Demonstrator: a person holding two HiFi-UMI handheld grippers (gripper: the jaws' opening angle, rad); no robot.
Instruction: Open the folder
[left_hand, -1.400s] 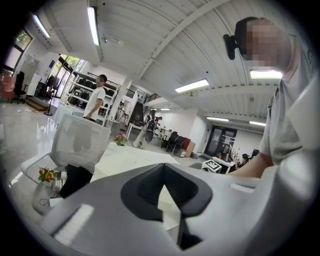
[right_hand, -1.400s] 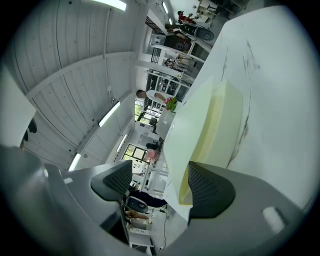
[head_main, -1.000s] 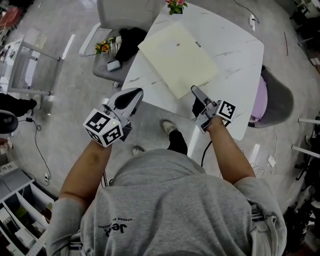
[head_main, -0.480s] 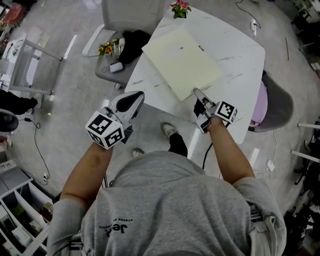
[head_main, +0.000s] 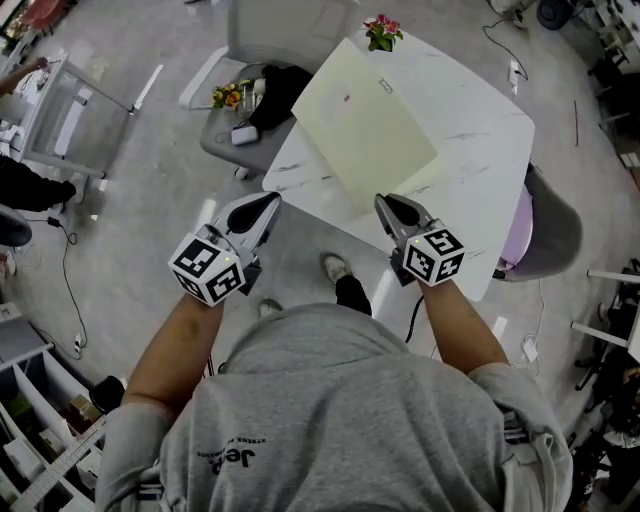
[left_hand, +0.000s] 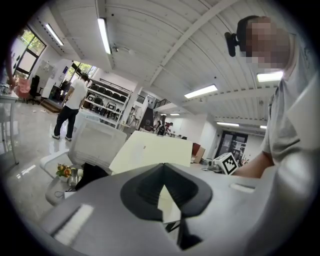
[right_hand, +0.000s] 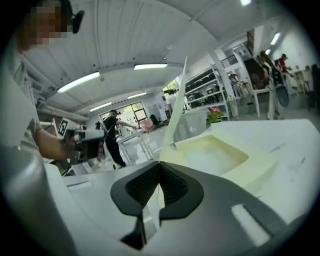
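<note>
1. The right claw is pressed together on the cover of the folder, at the cover's 6 o'clock edge. Only a narrow strip of sheet sits between the ribbed black pads. Judged risk: the smooth sheet slips out and the cover drops shut.
2. The left claw has its pads pressed together with nothing between them. It hovers just beside the bench's 7 o'clock corner, apart from the folder. Judged risk: nothing pins the base, so it may lift or slide with the cover.
3. The folder is pale yellow, matte and rectangular. It lies mid-bench, at 12 o'clock from the person.
   - The cover is a thin flat sheet, raised on edge. It may flex under a corner-only grip.
   - The base is a shallow moulded tray with a rounded recess.
4. The bench is white and glossy, with faint grey veining and rounded corners. It probably offers little friction.
5. The flower pot stands at the bench's 12 o'clock edge, near the cover. A cover swung fully back could strike it.
</note>
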